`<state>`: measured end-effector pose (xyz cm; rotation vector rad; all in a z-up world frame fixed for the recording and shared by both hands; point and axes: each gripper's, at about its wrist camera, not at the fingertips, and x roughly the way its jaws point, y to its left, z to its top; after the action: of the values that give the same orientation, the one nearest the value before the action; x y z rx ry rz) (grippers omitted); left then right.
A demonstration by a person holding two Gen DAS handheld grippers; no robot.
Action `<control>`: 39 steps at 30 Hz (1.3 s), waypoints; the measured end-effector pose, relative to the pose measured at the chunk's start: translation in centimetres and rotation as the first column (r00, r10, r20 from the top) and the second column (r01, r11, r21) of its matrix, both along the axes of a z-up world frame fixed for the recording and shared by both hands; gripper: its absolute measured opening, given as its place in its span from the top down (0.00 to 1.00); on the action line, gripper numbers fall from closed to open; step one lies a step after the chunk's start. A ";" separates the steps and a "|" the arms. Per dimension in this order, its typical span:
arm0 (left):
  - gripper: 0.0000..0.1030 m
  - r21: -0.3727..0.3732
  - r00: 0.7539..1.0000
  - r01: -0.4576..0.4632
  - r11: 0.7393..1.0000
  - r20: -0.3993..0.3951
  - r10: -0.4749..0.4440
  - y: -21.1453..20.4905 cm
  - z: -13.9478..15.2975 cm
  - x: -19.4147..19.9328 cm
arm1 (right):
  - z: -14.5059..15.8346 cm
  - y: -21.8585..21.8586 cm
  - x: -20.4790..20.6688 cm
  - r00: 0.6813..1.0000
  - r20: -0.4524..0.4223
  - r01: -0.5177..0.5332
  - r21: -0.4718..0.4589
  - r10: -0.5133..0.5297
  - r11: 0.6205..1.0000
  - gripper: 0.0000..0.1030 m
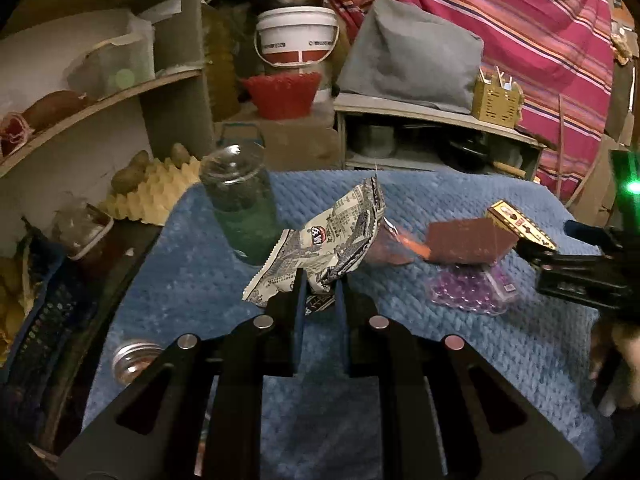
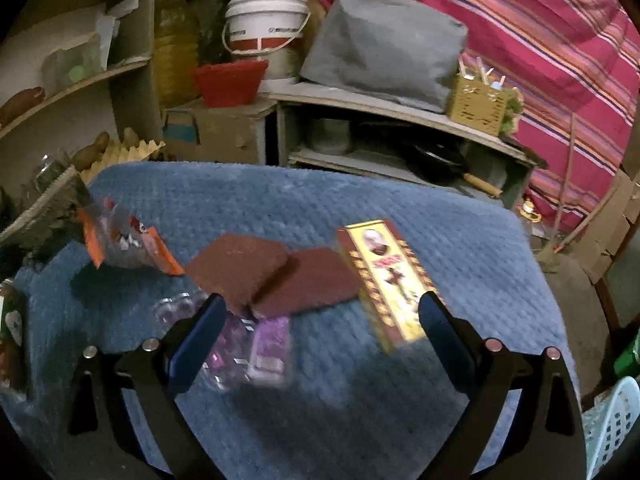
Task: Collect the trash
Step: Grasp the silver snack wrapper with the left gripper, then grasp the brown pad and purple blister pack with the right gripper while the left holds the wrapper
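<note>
The left gripper (image 1: 320, 280) is nearly closed, its jaws pinching the lower edge of a crumpled wrapper (image 1: 332, 240) and holding it clear of the blue cloth (image 1: 200, 280) that covers the desk. The wrapper is thin, creased film printed in black and white like newsprint, with a serrated end. The right gripper (image 2: 320, 320) stands wide open and holds nothing; its jaws sit over the desk's middle, one beside a yellow box (image 2: 384, 280), the other above a clear pack of purple beads (image 2: 256, 348).

The cloth is thick and knobbly. Two flat brown squares (image 2: 276, 276) lie overlapping at the middle, rough-surfaced, touching the long, glossy cardboard box. An orange-edged clear wrapper (image 2: 128, 244) lies toward the left edge. A glass jar (image 1: 240, 208), greenish below, stands near the far left corner.

The right view is motion-blurred, so the bead pack's label cannot be read. A metal lid (image 1: 134, 360) by the near left edge is partly hidden behind the left gripper.
</note>
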<state>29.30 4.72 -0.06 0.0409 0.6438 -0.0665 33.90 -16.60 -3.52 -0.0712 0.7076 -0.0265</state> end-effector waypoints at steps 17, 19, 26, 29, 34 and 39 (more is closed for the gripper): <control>0.88 0.005 0.999 -0.024 1.000 -0.036 0.024 0.7 -1.1 1.1 | -2.6 3.4 5.3 0.995 -0.089 -0.041 0.058 0.046 0.997 0.39; 0.88 0.006 0.999 -0.028 1.000 -0.033 0.029 0.8 -1.0 1.0 | -2.5 3.5 5.1 0.994 -0.090 -0.061 0.075 0.068 0.995 0.53; 0.88 -0.024 0.999 -0.038 0.999 -0.019 0.038 1.3 -0.3 0.7 | -0.5 2.4 3.1 0.998 -0.024 -0.060 0.092 0.062 0.994 0.90; 0.88 -0.021 0.999 -0.040 0.999 -0.013 0.040 1.2 -0.1 0.3 | 0.3 1.4 2.0 0.998 0.003 -0.064 0.119 0.064 0.991 0.94; 0.88 -0.040 0.999 -0.034 0.999 0.001 0.034 0.8 0.5 -0.2 | 1.5 -0.1 -0.3 0.996 0.044 -0.081 0.115 0.076 0.990 0.96; 0.88 -0.023 0.999 -0.043 0.999 0.000 0.043 0.4 0.5 -0.3 | 0.6 -0.3 0.2 0.996 -0.008 -0.092 0.044 0.092 0.995 0.94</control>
<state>29.02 5.08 0.40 0.0049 0.6431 -0.0326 34.11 -16.94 -2.92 -0.0619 0.7139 0.0775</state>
